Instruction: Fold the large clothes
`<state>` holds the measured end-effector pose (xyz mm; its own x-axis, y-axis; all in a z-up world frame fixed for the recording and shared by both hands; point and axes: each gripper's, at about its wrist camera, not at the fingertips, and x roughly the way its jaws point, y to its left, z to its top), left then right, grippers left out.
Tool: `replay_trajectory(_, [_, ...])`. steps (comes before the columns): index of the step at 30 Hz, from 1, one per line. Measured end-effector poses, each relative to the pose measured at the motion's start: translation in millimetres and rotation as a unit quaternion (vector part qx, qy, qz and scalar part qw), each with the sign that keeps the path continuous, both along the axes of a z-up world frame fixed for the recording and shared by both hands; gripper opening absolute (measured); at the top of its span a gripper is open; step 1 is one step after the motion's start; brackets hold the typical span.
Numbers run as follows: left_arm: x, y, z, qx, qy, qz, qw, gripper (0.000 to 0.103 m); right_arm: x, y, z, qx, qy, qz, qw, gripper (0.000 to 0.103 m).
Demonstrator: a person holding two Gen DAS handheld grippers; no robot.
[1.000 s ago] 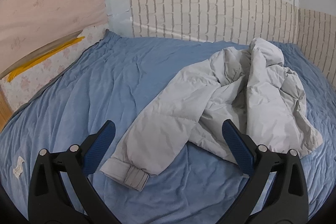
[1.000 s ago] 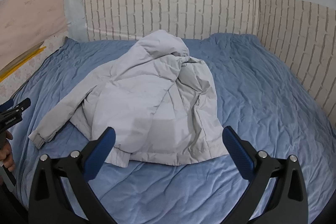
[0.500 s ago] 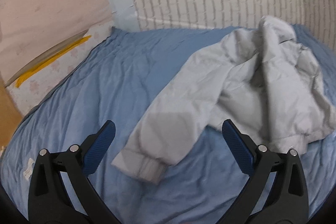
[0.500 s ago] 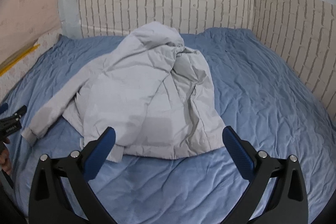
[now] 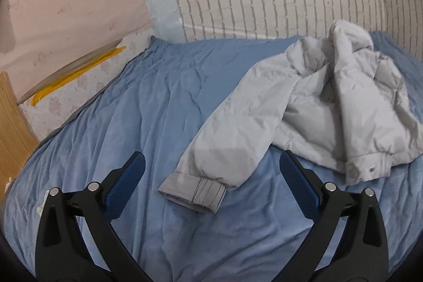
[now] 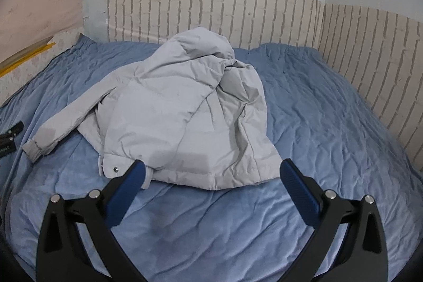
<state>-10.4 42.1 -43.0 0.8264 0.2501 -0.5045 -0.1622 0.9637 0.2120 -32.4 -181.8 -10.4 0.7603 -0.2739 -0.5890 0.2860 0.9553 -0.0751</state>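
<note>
I have a wide blue bed [image 6: 330, 123] filling both views, with brick-pattern wall panels beyond it. On it lies the jacket [image 6: 185, 118], a pale grey padded one with a hood, crumpled and not yet folded. It sits just ahead of the right tongs [image 6: 211, 177], its hem almost at the left fingertip, and ahead and to the right of the left tongs [image 5: 211, 168].

Both tongs are spread wide and hold nothing; only bedsheet and jacket edge show between the blue pads.

I judge the jacket light but bulky: soft, puffy, likely to spring back out of a fold, with a smooth shell that may slip in a shallow pinch. I would grip where the cloth is doubled and firm. The sleeve [image 5: 224, 139] stretches toward the left tongs and ends in a ribbed cuff [image 5: 195, 193] lying right between the left fingers, an easy first hold. For the right tongs, the hem corner with the snap [image 6: 115, 169] looks the firmest spot.

The hood [image 6: 203, 49] is bunched at the far end. I cannot see the second sleeve; it may be tucked under the body or folded inside. I cannot tell whether the front is closed. In the left view the jacket's right side is blurred and runs to the frame edge.
</note>
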Motion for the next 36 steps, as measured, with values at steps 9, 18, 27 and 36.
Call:
replay_trajectory(9, [4.5,-4.5,14.0,-0.004,-0.023,-0.015,0.9996,0.100,6.3,2.2,-4.7,0.016,0.010,0.009,1.000,0.101])
replay_trajectory(18, [70.6,32.4,10.4,-0.006,0.013,0.035,0.9993,0.100,19.9,-1.2,-16.5,0.046,0.027,0.015,0.998,0.101])
replay_trajectory(27, [140.2,67.2,-34.1,0.023,0.087,0.039,0.9952,0.100,69.6,8.1,-34.7,0.049,0.062,0.023,0.997,0.101])
replay_trajectory(36, [166.8,47.4,-98.2,-0.034,0.176,0.039,0.9831,0.095,130.7,16.6,-62.6,0.104,0.099,-0.002,0.990,0.101])
